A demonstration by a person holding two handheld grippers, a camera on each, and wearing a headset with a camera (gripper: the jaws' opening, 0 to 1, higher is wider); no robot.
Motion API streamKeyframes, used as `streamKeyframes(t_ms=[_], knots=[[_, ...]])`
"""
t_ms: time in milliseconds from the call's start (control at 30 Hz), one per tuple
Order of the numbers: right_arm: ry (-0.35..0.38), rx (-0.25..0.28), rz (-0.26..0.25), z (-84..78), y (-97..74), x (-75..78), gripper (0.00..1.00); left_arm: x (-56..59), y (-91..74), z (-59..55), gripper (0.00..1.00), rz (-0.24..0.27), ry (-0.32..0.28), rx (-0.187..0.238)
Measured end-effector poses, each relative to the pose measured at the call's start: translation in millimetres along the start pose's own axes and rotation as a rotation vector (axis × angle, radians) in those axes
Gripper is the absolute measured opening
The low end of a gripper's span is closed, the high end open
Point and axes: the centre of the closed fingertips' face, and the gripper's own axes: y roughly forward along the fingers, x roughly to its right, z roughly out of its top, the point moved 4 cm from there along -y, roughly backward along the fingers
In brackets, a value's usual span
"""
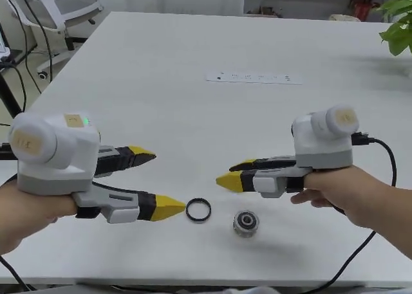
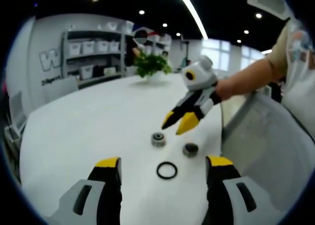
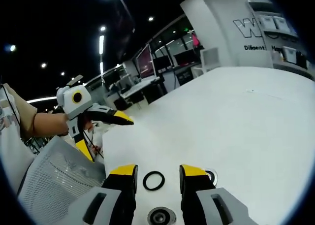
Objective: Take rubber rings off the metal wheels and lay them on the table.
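A loose black rubber ring lies flat on the white table, with a small metal wheel just right of it. My left gripper is open, its lower yellow tip close to the ring's left side. My right gripper hovers open above and right of the ring. The left gripper view has the ring between its jaws, two wheels beyond it, and the right gripper above them. In the right gripper view lie the ring, one wheel and another partly behind a finger.
A white power strip lies mid-table. A green plant stands at the far right corner, an office chair at the far left. A black cable trails from the right gripper. The table's front edge is close below the wheel.
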Motion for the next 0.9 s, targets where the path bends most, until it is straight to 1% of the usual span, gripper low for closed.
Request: streamKeyframes(t_ms=[133, 300, 433, 600, 700, 833, 900], knots=[[-0.031, 0.011, -0.01, 3.9, -11.0, -0.7, 0.35, -0.3, -0.9, 2.3, 0.71, 0.006, -0.001, 0.004], [-0.037, 0.038, -0.023, 6.7, -25.8, -2.9, 0.39, 1.2, -2.0, 3.9, 0.72, 0.008, -0.003, 0.005], [-0.054, 0.042, -0.038, 4.6, -38.2, -4.7, 0.43, 1.7, -5.0, 6.5, 0.74, 0.016, -0.003, 0.011], [-0.079, 0.04, -0.055, 0.3, -51.6, -6.5, 0.48, 2.6, -7.9, 5.9, 0.74, 0.021, -0.002, 0.011], [-0.086, 0.046, -0.063, -1.1, -57.2, -7.0, 0.52, 4.0, -9.7, 6.5, 0.75, 0.023, -0.003, 0.012], [-0.118, 0.036, -0.082, -5.6, -63.6, -6.2, 0.57, 6.8, -12.2, 8.2, 0.76, 0.026, 0.001, 0.014], [-0.122, 0.036, -0.085, -6.9, -65.5, -6.4, 0.59, 8.2, -13.1, 8.5, 0.76, 0.028, 0.002, 0.015]])
